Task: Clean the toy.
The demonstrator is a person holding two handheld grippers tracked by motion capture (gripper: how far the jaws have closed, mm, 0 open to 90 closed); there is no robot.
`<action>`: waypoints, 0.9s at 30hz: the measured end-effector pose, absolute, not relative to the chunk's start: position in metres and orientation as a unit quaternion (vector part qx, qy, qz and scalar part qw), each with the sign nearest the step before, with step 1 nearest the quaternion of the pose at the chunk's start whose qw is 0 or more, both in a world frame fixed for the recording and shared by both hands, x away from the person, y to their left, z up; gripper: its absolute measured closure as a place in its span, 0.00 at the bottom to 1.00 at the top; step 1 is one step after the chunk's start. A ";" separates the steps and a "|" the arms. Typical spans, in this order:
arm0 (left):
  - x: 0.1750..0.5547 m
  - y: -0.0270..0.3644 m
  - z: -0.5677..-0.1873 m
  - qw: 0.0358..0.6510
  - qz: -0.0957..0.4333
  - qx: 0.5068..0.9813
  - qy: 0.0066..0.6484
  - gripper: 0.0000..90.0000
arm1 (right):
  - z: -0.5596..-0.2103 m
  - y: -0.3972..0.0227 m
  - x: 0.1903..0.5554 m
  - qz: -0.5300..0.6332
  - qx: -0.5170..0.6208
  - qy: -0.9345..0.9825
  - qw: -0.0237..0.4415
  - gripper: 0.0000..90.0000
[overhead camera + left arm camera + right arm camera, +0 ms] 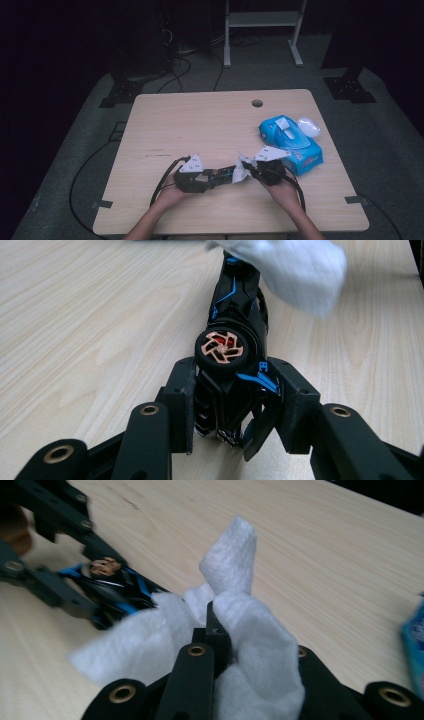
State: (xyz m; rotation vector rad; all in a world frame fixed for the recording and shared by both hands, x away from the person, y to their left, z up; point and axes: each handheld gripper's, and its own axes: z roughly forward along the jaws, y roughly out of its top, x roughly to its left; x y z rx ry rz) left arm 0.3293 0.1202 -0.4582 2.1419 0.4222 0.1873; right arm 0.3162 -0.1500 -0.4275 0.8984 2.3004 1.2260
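A dim lab or recording room set up for handling trials. At its centre stands a pale wooden bench point(220, 125) with rounded corners and a round cable hole point(257, 103) near its far edge. Around the bench lies grey carpet, and dark curtains or walls close in on every side. Beyond the bench's far edge, a white metal frame point(262, 30) stands on the floor amid loose black cables point(182, 65). Black stand feet point(348, 89) sit at the bench's far right and far left corners. Tape tabs point(101, 204) hold a cable to the carpet left of the bench.
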 end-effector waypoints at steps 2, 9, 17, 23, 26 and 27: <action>0.330 0.119 -0.459 0.459 0.077 0.869 0.170 0.64 | -0.425 -0.135 0.315 0.439 0.301 0.826 0.187 0.91; 0.330 0.121 -0.459 0.457 0.076 0.870 0.167 0.64 | -0.428 -0.075 0.312 0.460 0.239 0.843 0.144 0.91; 0.333 0.125 -0.457 0.450 0.090 0.874 0.162 0.64 | -0.423 -0.127 0.329 0.439 0.297 0.831 0.169 0.91; 0.337 0.125 -0.456 0.457 0.087 0.867 0.176 0.63 | -0.428 -0.156 0.329 0.443 0.322 0.822 0.152 0.91; 0.339 0.128 -0.448 0.476 0.071 0.857 0.187 0.58 | -0.428 -0.155 0.328 0.443 0.317 0.823 0.159 0.91; 0.340 0.130 -0.446 0.484 0.066 0.851 0.194 0.56 | -0.428 -0.155 0.327 0.442 0.316 0.824 0.160 0.91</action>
